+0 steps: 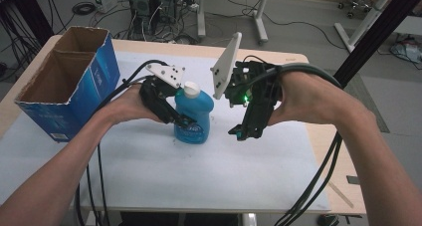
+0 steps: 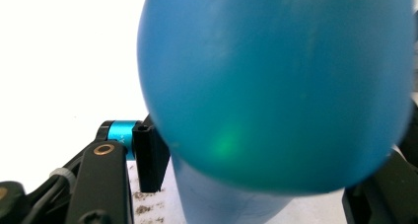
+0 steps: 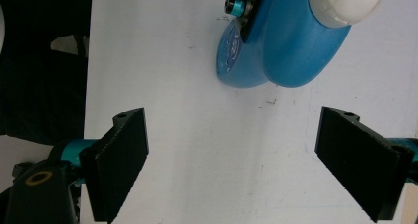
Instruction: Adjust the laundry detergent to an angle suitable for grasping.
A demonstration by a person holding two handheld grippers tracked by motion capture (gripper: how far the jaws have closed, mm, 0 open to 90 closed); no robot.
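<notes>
The left gripper (image 1: pixel 183 120) is clamped on the lower body of a blue plastic bottle with a white cap (image 1: pixel 195 115), apparently standing upright mid-table on the white mat (image 1: pixel 199 176). The right gripper (image 1: pixel 243 131) hovers just beside it, jaws spread wide. An open blue cardboard box (image 1: pixel 67 81) sits at the table's left edge, with bare mat between them.
</notes>
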